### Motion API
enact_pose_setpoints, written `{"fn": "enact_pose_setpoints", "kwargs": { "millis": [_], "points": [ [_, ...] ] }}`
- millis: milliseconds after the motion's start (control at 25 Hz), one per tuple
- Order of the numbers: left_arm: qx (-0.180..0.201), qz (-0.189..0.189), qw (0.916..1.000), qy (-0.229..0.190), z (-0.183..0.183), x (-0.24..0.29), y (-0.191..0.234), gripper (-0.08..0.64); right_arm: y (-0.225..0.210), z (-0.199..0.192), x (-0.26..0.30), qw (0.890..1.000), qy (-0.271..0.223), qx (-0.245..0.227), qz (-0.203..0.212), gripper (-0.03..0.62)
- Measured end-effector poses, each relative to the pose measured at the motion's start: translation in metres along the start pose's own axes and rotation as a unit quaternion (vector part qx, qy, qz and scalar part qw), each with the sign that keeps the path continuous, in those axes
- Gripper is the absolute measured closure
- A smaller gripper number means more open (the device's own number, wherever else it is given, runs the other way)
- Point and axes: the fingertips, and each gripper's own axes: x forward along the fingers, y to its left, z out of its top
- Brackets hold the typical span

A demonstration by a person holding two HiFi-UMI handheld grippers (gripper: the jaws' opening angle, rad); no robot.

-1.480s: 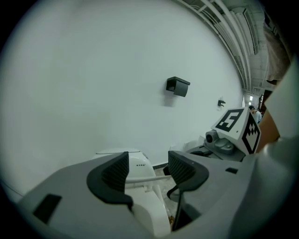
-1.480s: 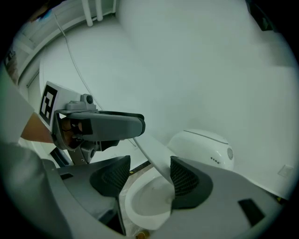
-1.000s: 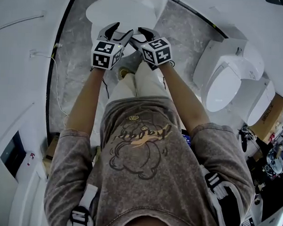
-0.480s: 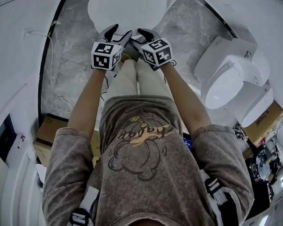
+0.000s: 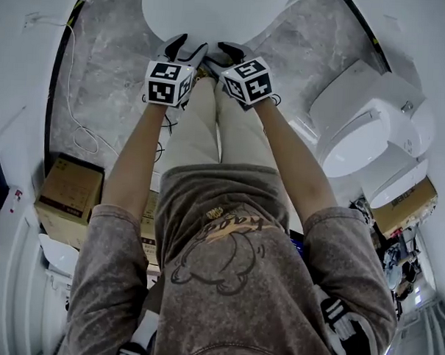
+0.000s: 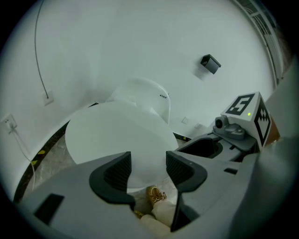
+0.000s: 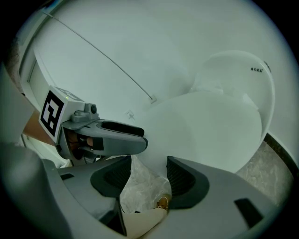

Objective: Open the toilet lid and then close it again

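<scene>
The white toilet lid (image 5: 215, 11) lies shut at the top of the head view, and it fills the middle of the left gripper view (image 6: 117, 133) and the right gripper view (image 7: 210, 126). My left gripper (image 5: 187, 46) hovers just before the lid's front edge. Its jaws are closing but still stand apart, with nothing pressed between them (image 6: 148, 161). My right gripper (image 5: 220, 54) hangs close beside it on the right, open and empty (image 7: 148, 169). Neither gripper touches the lid. The tank (image 6: 145, 95) rises behind the lid.
The person's legs and gold shoes (image 6: 156, 196) stand right below the grippers. A second white toilet (image 5: 357, 135) stands at the right. A cardboard box (image 5: 67, 196) and a loose cable (image 5: 81, 134) lie at the left on the marble floor. A white wall curves behind.
Both grippers have come down side by side toward the lid's front edge. The head has tilted, so the toilet has slid up the frame. The jaws stay apart.
</scene>
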Motion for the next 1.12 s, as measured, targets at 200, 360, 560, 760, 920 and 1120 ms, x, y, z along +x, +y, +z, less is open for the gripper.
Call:
{"fn": "enact_pose_setpoints", "kwargs": {
  "millis": [200,360,560,760,920,1120],
  "points": [
    [-0.020,0.002,0.9995,0.026,-0.031,0.024,0.019,0.322,-0.014,-0.022,0.029,1.000,0.012,0.006,-0.004,0.357],
    [-0.025,0.007,0.9992,0.029,-0.053,0.042,0.031,0.322,-0.024,-0.039,0.050,1.000,0.022,0.009,-0.007,0.359],
    [-0.024,0.015,0.9989,0.036,-0.072,0.063,0.040,0.322,-0.038,-0.056,0.068,0.999,0.033,0.004,-0.013,0.374],
    [-0.029,0.028,0.9984,0.040,-0.081,0.073,0.049,0.322,-0.044,-0.064,0.082,0.999,0.036,0.023,-0.013,0.376],
    [-0.035,0.035,0.9979,0.042,-0.081,0.072,0.049,0.325,-0.042,-0.064,0.081,0.999,0.040,0.026,-0.009,0.376],
    [-0.050,0.056,0.9966,0.035,-0.049,0.053,0.040,0.295,-0.041,-0.033,0.046,0.999,0.018,-0.001,-0.030,0.376]
  ]
}}
